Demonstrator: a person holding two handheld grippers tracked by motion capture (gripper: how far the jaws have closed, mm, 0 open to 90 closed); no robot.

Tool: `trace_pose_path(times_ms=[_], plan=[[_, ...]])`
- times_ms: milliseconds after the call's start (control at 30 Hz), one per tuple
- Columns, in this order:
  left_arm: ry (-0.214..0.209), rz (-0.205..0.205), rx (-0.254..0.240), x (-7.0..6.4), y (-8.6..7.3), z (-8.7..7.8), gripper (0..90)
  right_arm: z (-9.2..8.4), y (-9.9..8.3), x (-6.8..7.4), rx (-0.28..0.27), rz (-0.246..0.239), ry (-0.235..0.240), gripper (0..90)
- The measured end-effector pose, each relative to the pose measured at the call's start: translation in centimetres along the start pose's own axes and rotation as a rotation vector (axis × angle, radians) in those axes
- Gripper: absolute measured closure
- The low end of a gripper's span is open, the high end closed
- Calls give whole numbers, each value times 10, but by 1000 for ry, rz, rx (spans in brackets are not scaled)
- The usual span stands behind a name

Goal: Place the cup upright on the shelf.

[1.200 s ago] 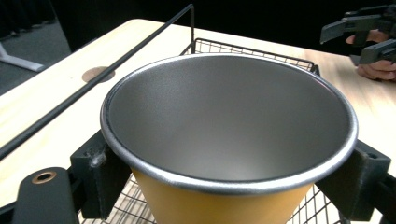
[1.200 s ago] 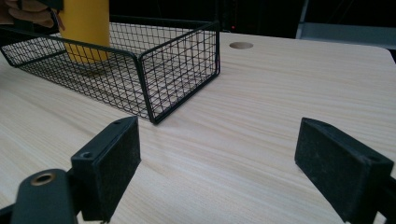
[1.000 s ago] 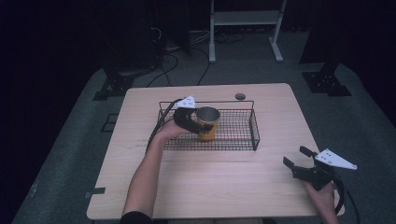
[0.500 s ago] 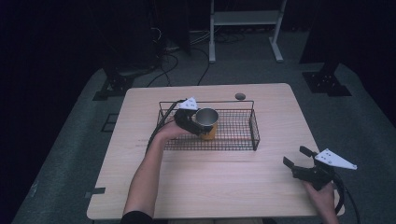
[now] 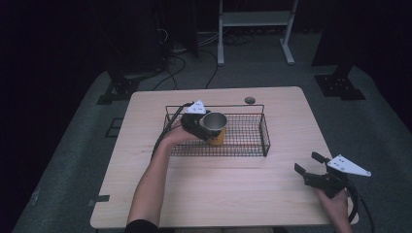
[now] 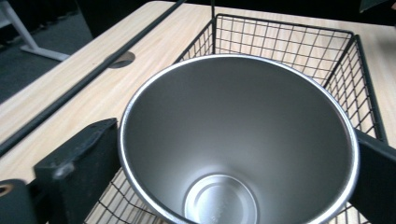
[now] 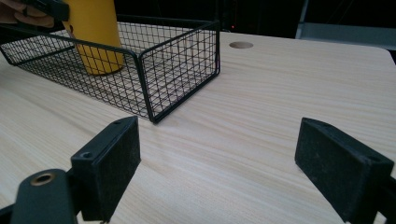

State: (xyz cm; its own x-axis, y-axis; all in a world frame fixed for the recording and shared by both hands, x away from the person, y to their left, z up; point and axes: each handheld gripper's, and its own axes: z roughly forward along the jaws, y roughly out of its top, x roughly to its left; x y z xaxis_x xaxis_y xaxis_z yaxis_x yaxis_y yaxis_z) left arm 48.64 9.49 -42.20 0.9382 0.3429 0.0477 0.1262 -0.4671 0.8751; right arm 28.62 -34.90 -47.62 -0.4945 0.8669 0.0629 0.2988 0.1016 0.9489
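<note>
One cup (image 5: pixel 214 127): yellow outside, bare steel inside, stood upright in the wire basket (image 5: pixel 252 145), toward its left half. In the left gripper view the cup's rim (image 6: pixel 238 140) sat between the two black jaws, seen from above down to its base.

Left hand-held gripper (image 5: pixel 203 122): jaws had just been opening, cup between them. They stood spread at either side of the rim; left jaw looked just beside or barely touching the rim, and I couldn't tell which. Not pinching.

Right hand-held gripper (image 5: pixel 308 164): spread wide, nothing between the jaws, over bare desk near the front right corner, well apart from the basket. Its own view showed both pads (image 7: pixel 112 163) apart with wood grain between them, and the basket (image 7: pixel 182 70) and cup (image 7: pixel 95 35) farther off.

Basket: one, black wire mesh, rectangular, low walls, roughly centred on the desk, long side running left-right. Cup was the only thing inside.

Desk (image 5: pixel 233 194): one, light wood grain, rounded corners, one round cable hole (image 5: pixel 249 100) near the back edge behind the basket.

Room: dark, grey carpeted floor (image 5: pixel 73 160). Cables (image 5: pixel 189 53) ran loose on the floor behind the desk. One white metal frame (image 5: pixel 255 24) stood at the back, two legs visible. Black stand feet at back left (image 5: pixel 119 90) and back right (image 5: pixel 340 85).

Count: two hand-held grippers, two forearms, one cup, one basket, one desk.
</note>
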Motion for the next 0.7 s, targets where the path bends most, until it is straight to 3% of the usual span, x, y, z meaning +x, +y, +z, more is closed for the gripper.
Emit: trace_pose_path(times_ms=[200, 700], plan=[[9, 15, -36, 0, 4, -4, 0, 0, 0, 0, 0, 0, 0, 132], [17, 37, -44, -3, 17, -5, 0, -1, 0, -1, -7, 4, 9, 130]])
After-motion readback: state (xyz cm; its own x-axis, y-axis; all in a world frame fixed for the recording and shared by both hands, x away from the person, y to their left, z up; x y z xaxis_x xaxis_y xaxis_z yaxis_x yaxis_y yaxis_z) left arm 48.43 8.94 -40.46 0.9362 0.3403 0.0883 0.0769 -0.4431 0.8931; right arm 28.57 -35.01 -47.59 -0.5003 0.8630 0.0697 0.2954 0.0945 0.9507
